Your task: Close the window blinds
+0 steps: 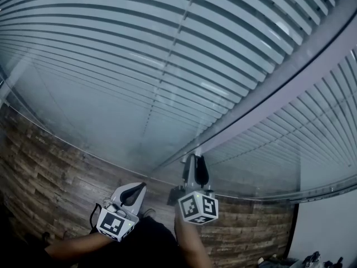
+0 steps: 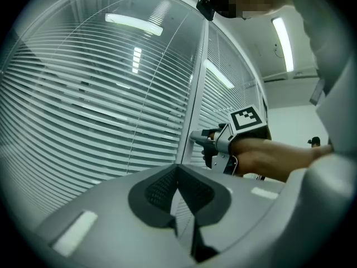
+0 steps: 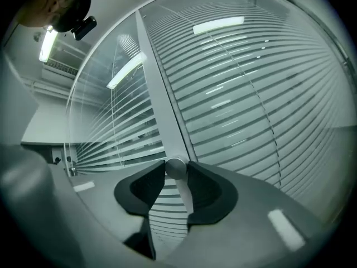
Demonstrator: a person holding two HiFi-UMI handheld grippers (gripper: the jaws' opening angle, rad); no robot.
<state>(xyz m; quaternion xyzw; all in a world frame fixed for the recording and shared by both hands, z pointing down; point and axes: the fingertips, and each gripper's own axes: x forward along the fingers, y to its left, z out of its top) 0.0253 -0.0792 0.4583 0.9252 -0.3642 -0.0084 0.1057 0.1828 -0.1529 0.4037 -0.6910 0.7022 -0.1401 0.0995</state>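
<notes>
1. I count two blinds: one (image 1: 111, 66) to the left of a grey post (image 1: 268, 102) and one (image 1: 318, 133) to its right. Thin dark gaps show between the slats of both.
2. One round knob (image 3: 175, 167) sticks out of that post.
3. My right gripper (image 1: 194, 159) points at the post and is clamped on the knob. In the right gripper view the knob sits between the two pads and touches each of them.
4. My left gripper (image 2: 178, 168) hangs lower and to the left in the head view, apart from the post. Its two jaws meet at the tips, with nothing between them.
5. Each gripper carries one marker cube, two in all: one (image 1: 198, 207) on the right gripper and one (image 1: 116, 224) on the left.
6. In the left gripper view I see my right hand (image 2: 268, 158) stretched out towards the post, with the right gripper ahead of it at the knob.
7. Below the two blinds lies one floor of wood planks (image 1: 50, 177).
</notes>
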